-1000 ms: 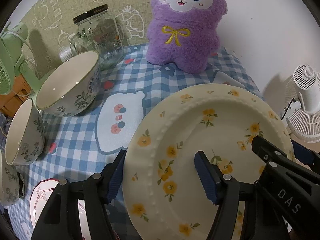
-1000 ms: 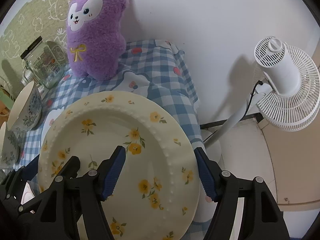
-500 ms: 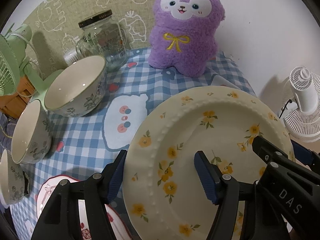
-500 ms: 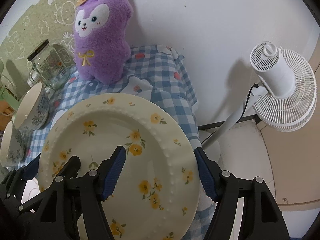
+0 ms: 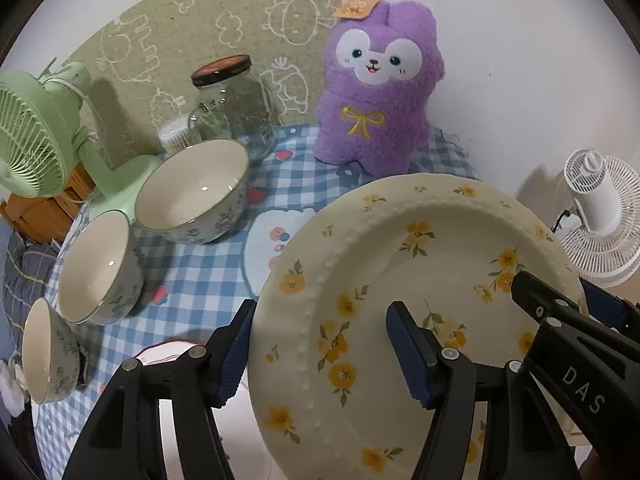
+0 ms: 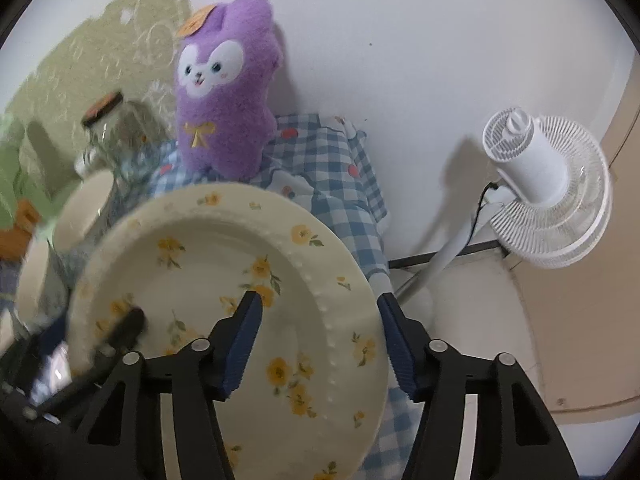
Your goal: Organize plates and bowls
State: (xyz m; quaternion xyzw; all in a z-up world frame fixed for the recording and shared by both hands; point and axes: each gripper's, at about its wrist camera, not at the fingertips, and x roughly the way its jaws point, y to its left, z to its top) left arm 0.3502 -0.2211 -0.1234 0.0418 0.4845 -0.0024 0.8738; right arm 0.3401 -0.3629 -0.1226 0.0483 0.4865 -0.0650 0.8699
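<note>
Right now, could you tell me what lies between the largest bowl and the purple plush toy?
The left wrist view shows only checked tablecloth between the largest bowl and the purple plush toy.

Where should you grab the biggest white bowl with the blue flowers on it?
Pinch the biggest white flowered bowl by its thin rim from above, one finger inside, one outside. It stands upright and open, and its right side faces bare checked tablecloth.

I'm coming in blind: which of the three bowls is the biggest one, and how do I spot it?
Find the purple plush at the back of the checked tablecloth. Left of it stands a glass jar; the big bowl sits just in front. It is the widest and farthest back of the three floral bowls.
</note>
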